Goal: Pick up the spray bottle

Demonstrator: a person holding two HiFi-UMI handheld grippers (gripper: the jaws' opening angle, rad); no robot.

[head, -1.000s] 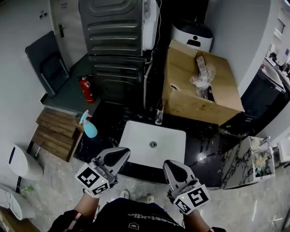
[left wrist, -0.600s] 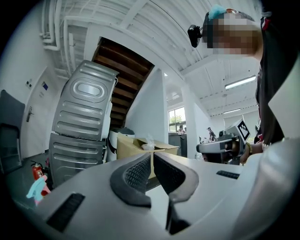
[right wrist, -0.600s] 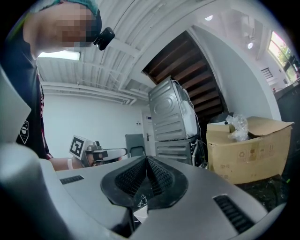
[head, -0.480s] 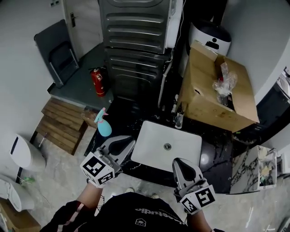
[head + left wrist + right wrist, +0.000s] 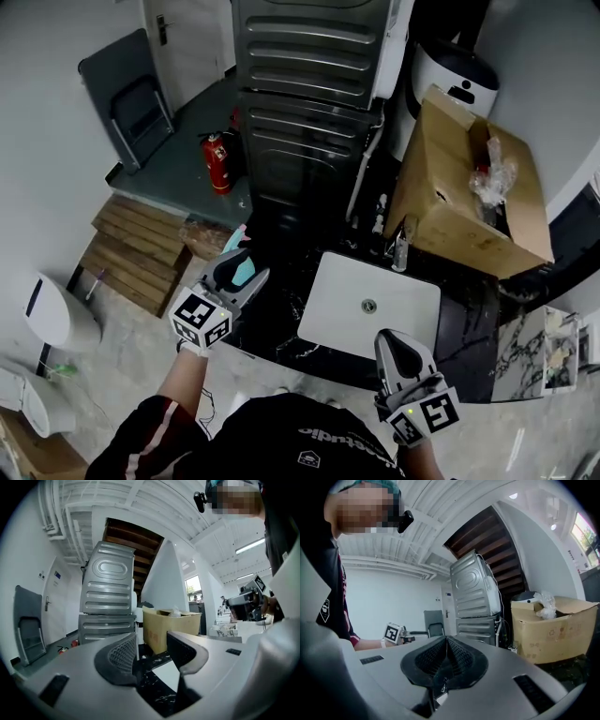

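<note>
**Left tongs closing in on the bottle**

The spray bottle is standing at the left edge of the black tabletop, centre-left of the head view. The left tongs are crowding right up against it, having swung in from lower in the frame. They're opening wide, with nothing between the pads yet, so the grab is looking close. The right tongs are hanging pinched together, empty, at lower right.

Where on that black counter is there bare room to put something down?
Two bare strips of black counter: one between the spray bottle and the white basin, another right of the basin, in front of the cardboard box. The basin itself is empty. It is crowded behind the basin, where small bottles stand beside the box.
</note>
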